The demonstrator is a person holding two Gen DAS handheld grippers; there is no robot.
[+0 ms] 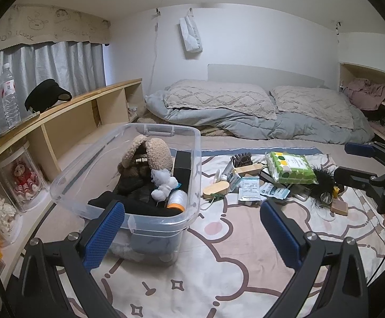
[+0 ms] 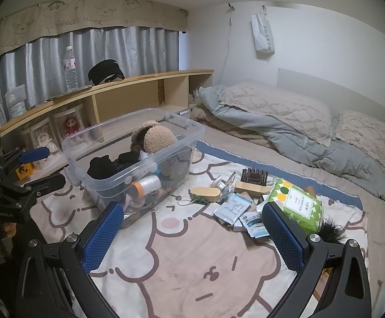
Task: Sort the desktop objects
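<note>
A clear plastic bin (image 1: 195, 143) (image 2: 69, 143) stands on the cartoon blanket. It holds plush earmuffs (image 1: 150, 151), black clothing and a roll with an orange cap (image 1: 176, 201). To its right lies a loose pile: a green dotted wipes pack (image 1: 290, 168) (image 2: 295, 204), an oval wooden box (image 1: 216, 188) (image 2: 205, 193), sachets (image 1: 249, 190) (image 2: 233, 208), a dark hair claw (image 1: 241, 159) (image 2: 254, 177) and a black feathery item (image 1: 322, 182). My left gripper (image 1: 192, 235) (image 2: 46, 168) hovers open and empty before the bin. My right gripper (image 2: 192, 238) (image 1: 351, 163) is open and empty, near the pile.
A wooden shelf (image 1: 86, 98) runs along the left with a water bottle (image 1: 9, 95), a black cap (image 1: 46, 96) and dolls in clear cylinders (image 1: 22, 180) below. Pillows (image 1: 219, 98) and a grey duvet (image 1: 285, 127) lie behind the blanket (image 1: 219, 265).
</note>
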